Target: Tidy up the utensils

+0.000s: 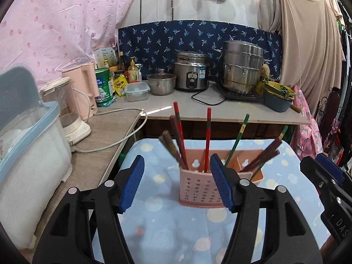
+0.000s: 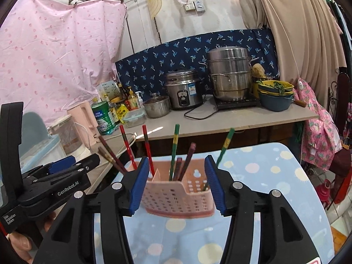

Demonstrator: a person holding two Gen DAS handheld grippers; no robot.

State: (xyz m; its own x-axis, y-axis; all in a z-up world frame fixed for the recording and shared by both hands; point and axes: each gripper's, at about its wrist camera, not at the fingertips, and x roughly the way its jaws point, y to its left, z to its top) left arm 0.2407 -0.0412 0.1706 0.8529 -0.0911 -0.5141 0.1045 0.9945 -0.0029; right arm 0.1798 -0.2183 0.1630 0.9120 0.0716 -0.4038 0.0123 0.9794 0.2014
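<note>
A pink perforated utensil holder stands on a table under a blue dotted cloth. Red chopsticks, green ones and dark brown ones stick up out of its compartments. My left gripper is open, just short of the holder, with nothing between its blue pads. In the right wrist view the same holder sits just beyond my open right gripper, whose pads are also bare. The left gripper's body shows at that view's left edge, held by a hand.
Behind the table runs a counter with a rice cooker, a steel steamer, a small lidded pot, bottles and a green tin. A side table at left carries a blender, a pink kettle, a white cable and a plastic bin.
</note>
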